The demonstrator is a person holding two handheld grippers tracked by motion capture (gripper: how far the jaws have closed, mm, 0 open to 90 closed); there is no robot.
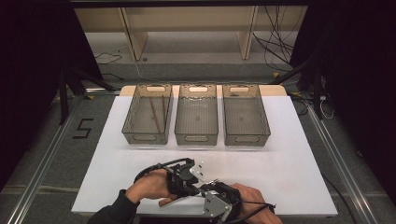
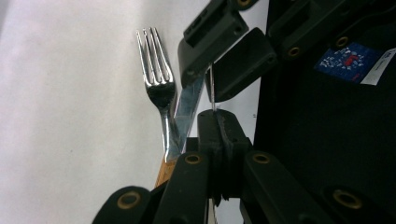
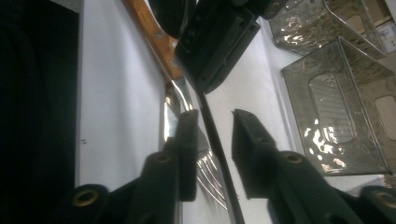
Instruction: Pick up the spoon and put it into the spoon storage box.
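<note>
at the table's (image 1: pixel 289 154) near edge the left gripper (image 2: pixel 215 114) is clamped on a bundle of fork (image 2: pixel 156 70) and knife (image 2: pixel 189 109), while the right gripper's (image 3: pixel 215 128) jaws stand apart around the blade, so a careless pull could drag the fork loose.

Black "5" (image 1: pixel 82 128) marked on the grey floor, left of the table, mid-left of the high view. Blue sticker (image 2: pixel 348 60) with red-white print on the black gripper body, upper right of the left gripper view, unreadable.
</note>
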